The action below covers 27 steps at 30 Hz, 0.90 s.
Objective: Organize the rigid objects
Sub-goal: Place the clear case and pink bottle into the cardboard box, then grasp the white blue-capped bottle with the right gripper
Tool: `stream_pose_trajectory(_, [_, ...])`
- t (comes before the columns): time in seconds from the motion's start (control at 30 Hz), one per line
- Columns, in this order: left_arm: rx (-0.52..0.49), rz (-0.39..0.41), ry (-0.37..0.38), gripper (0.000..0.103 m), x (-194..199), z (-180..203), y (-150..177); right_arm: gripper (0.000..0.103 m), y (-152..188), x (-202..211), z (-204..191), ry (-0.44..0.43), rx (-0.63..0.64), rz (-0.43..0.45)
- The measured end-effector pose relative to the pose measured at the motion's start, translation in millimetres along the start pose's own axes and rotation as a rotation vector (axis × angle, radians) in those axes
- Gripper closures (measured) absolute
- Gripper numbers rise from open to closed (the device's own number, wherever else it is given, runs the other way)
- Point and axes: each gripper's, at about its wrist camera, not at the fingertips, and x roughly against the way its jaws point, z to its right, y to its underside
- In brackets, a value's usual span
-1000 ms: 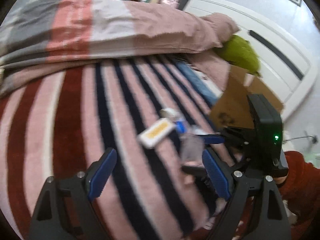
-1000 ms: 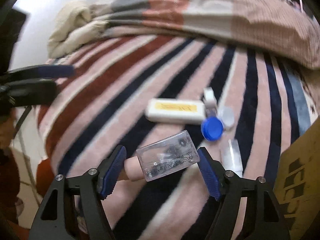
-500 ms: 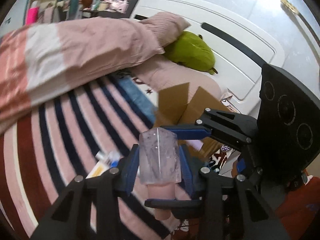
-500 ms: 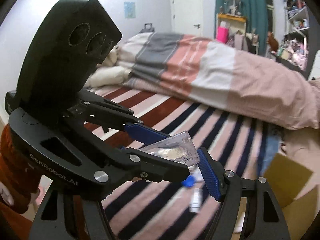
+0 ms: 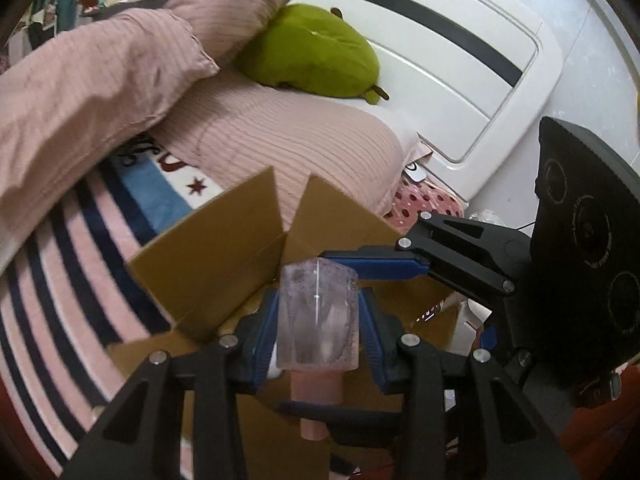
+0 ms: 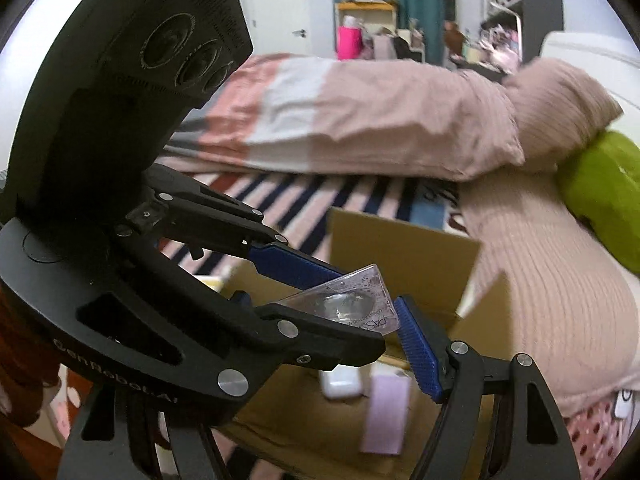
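My left gripper (image 5: 318, 328) is shut on a clear square bottle with a pink cap (image 5: 317, 318), held over an open cardboard box (image 5: 224, 256) on the bed. The bottle also shows in the right wrist view (image 6: 352, 306), with the left gripper's blue pads on both its flat sides. One blue finger (image 6: 418, 350) of my right gripper touches the bottle's corner; its other finger is hidden behind the left gripper (image 6: 280, 280), so its state is unclear. The box (image 6: 404, 248) holds a white case (image 6: 340, 382) and a lilac box (image 6: 384, 416).
A striped blanket (image 5: 60, 264) covers the bed. A pink pillow (image 5: 288, 140), a folded duvet (image 5: 80, 92) and a green plush (image 5: 308, 52) lie behind the box. A white headboard (image 5: 460, 60) stands at the right.
Both grippers have swung from the blanket over to the open box. The left gripper closed on the bottle that had been between the right gripper's fingers.
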Motion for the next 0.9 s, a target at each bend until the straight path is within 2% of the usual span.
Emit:
stream_pose_trajectory(0.07, [0.000,-0.002,-0.006,0.066,-5.8,0.8,-3.1,0.032,1.6,-2.9,7.6,0.007,-0.010,-0.013])
stream_pose_trajectory(0.13, [-0.004,0.012,-0.051,0.044,-6.1,0.7,-5.0,0.023,2.7,-4.9,11.5,0.033,-0.012,-0.032])
stream_pose_trajectory(0.17, [-0.005,0.025,-0.067,0.028,-3.7,0.4,-5.0,0.011,6.7,-1.5,13.8,0.035,-0.010,-0.027])
stream_pose_trajectory(0.2, [-0.008,0.038,-0.072,0.025,-0.7,-0.1,-4.1,0.008,8.0,-0.1,14.2,0.033,-0.007,-0.018])
stream_pose_trajectory(0.4, [0.001,0.092,-0.109,0.025,27.6,-6.8,5.0,0.007,9.2,6.7,4.0,0.024,0.009,-0.016])
stream_pose_trajectory(0.57, [0.028,0.153,-0.159,0.025,65.2,-16.1,22.8,0.006,5.3,18.3,-21.3,0.043,0.064,0.012])
stream_pose_trajectory(0.67, [0.040,0.188,-0.197,0.025,92.7,-24.4,41.5,0.000,-2.4,23.8,-44.8,0.051,0.106,0.021])
stream_pose_trajectory(0.73, [0.060,0.210,-0.231,0.024,112.4,-34.4,56.7,0.000,-9.1,24.6,-62.2,0.052,0.137,0.028])
stream_pose_trajectory(0.9, [0.142,0.274,-0.307,0.024,164.2,-68.5,104.1,0.000,-26.8,20.2,-109.5,-0.024,0.156,0.043])
